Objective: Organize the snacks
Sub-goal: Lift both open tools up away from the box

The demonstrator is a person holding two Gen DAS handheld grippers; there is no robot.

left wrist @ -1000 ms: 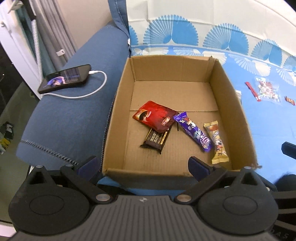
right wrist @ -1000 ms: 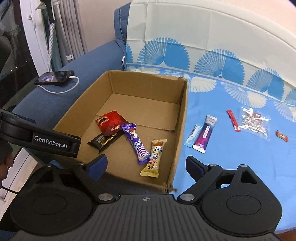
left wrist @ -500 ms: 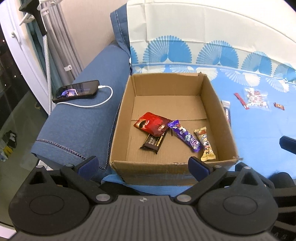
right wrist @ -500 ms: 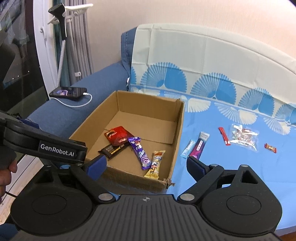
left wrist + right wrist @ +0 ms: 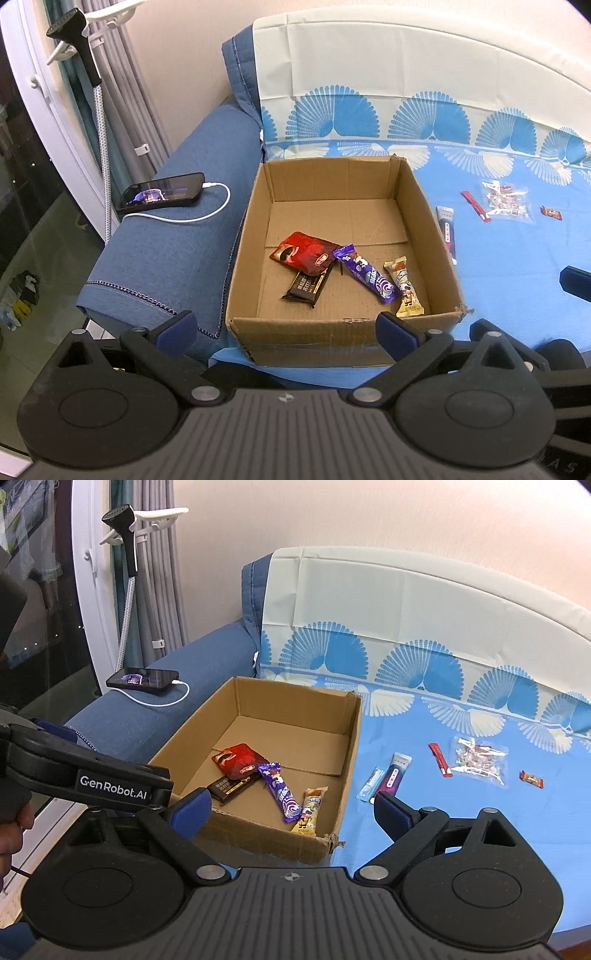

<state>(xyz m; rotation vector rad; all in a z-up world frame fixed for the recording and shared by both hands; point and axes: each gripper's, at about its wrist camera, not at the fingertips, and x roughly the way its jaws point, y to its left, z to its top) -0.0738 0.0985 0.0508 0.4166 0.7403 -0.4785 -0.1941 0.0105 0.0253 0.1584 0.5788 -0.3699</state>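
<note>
An open cardboard box (image 5: 236, 258) (image 5: 354, 738) sits on the blue-patterned sofa cover. Inside lie a red packet (image 5: 304, 253) (image 5: 238, 760), a dark chocolate bar (image 5: 306, 290) (image 5: 227, 785), a purple bar (image 5: 365, 275) (image 5: 280, 792) and a beige bar (image 5: 404, 286) (image 5: 310, 808). To the box's right on the cover are a purple-white pouch (image 5: 395, 775) (image 5: 447, 232), a pale blue stick (image 5: 371, 784), a red stick (image 5: 439, 758) (image 5: 474, 205), a clear candy bag (image 5: 480, 760) (image 5: 508, 199) and a small red sweet (image 5: 531, 779) (image 5: 551, 212). My left gripper (image 5: 286, 326) and right gripper (image 5: 291, 806) hang open and empty, well back from the box.
A phone (image 5: 162, 192) (image 5: 142, 677) on a white charging cable (image 5: 207, 216) rests on the blue sofa armrest (image 5: 166, 258). A garment steamer stand (image 5: 127, 572) and grey curtains stand at the left by a glass door. The sofa backrest (image 5: 406, 602) rises behind the box.
Both grippers have drawn back and upward from the box, so the box and snacks look smaller and more of the room shows. The snacks have not moved.
</note>
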